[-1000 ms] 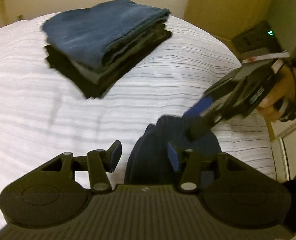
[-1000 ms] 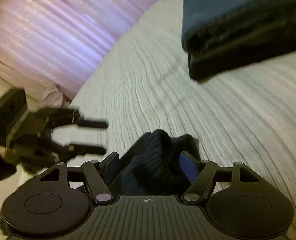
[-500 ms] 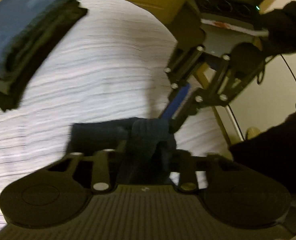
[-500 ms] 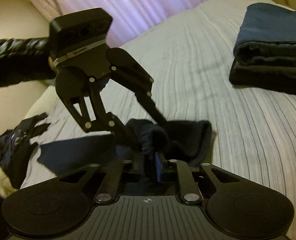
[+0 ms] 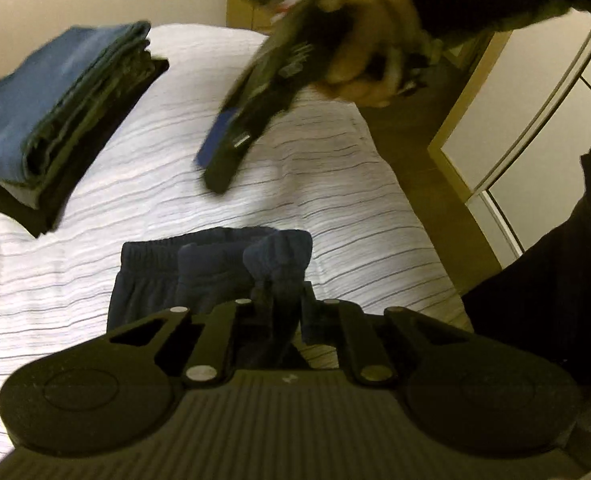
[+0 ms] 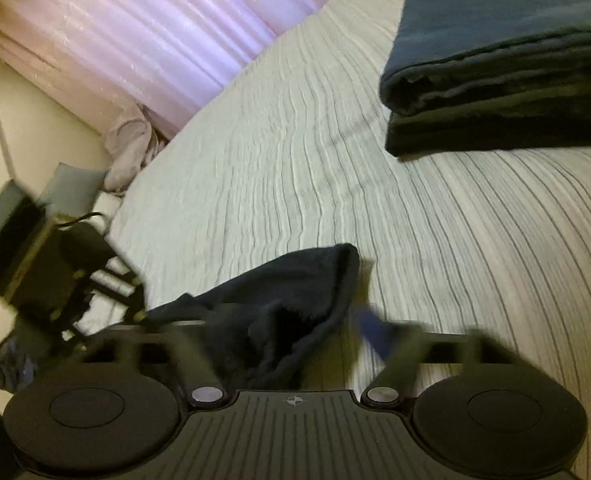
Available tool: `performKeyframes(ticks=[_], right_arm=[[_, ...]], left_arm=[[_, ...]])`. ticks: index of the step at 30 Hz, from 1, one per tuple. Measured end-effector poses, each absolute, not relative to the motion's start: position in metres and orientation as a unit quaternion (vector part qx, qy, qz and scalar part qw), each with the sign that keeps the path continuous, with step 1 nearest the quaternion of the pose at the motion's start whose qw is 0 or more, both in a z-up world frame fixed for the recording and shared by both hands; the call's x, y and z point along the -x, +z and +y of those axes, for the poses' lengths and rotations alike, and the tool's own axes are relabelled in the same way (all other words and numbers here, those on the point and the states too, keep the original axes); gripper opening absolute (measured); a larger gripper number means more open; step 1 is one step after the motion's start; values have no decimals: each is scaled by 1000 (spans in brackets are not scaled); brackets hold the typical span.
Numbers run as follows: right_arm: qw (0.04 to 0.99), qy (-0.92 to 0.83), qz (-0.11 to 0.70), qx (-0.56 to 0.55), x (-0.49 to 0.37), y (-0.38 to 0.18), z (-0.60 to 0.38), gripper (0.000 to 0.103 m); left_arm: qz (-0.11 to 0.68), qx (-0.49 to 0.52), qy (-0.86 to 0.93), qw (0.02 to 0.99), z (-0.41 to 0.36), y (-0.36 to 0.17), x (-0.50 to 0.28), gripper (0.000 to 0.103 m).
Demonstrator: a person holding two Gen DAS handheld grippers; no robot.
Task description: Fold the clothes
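Observation:
A dark navy garment [image 5: 215, 268] with an elastic waistband lies crumpled on the white striped bed cover [image 5: 155, 184]. My left gripper [image 5: 283, 296] is closing, and its pads pinch a bunched fold of the garment. Blurred and apart from the cloth, my right gripper [image 5: 227, 152] hangs above the bed in a person's hand [image 5: 359, 52]. In the right wrist view my right gripper [image 6: 271, 332] is opening; the garment [image 6: 291, 292] lies between its spread fingers, which do not press on it. My left gripper [image 6: 51, 268] shows at the left there.
A stack of folded blue and dark clothes [image 5: 59, 96] [image 6: 495, 60] rests on the far part of the bed. Pink curtains [image 6: 155, 40] hang beyond the bed's edge. A wooden floor [image 5: 415, 148] and a cabinet door [image 5: 515, 112] lie to the right. A dark rag [image 6: 11, 364] sits low left.
The right gripper, shut on the garment half a second ago, has let go and drawn back. The left gripper has clamped onto the fold and shifted sideways with it.

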State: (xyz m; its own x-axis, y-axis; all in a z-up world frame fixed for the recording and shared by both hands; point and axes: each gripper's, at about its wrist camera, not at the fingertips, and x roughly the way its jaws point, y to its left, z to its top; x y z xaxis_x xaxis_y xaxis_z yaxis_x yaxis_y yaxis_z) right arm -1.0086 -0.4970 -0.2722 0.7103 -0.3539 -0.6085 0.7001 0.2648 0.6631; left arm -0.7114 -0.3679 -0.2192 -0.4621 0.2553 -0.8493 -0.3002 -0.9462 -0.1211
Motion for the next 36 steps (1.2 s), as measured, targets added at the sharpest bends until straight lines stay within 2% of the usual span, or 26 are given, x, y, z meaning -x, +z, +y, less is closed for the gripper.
performKeyframes(ticks=[6,8,11,16,21,23,27,34,36], right_arm=[[749,-320,173,-553,975,-299,-529,78],[756,-308,217,-535,962,-307,-533,78],[756,-280,383,-451,947,-322,-524,78],[739,-281,362,-495,968,-325,-524,78],[761,-299,271,-508,970,-306,-538,78],[761,-294,291,-500,959,-313,-545,78],[765,-239,417,-429,939,-340,-529,78],[756,-245,373,-478,963,-351,-529,78],[747,-254,336,-514,974,-350,-533,78]], left_arm=[[7,484,862,149,-348,-212,715,7],[-9,482,865,140,-350,-214,716,6],[-30,481,867,129,-354,-221,720,6],[-53,481,866,124,-351,-232,725,6],[-54,482,865,129,-333,-232,727,6],[-63,479,867,126,-329,-229,725,6],[-88,469,873,104,-345,-224,726,5],[-57,474,871,111,-391,-231,737,3],[-52,478,870,113,-405,-234,740,3]])
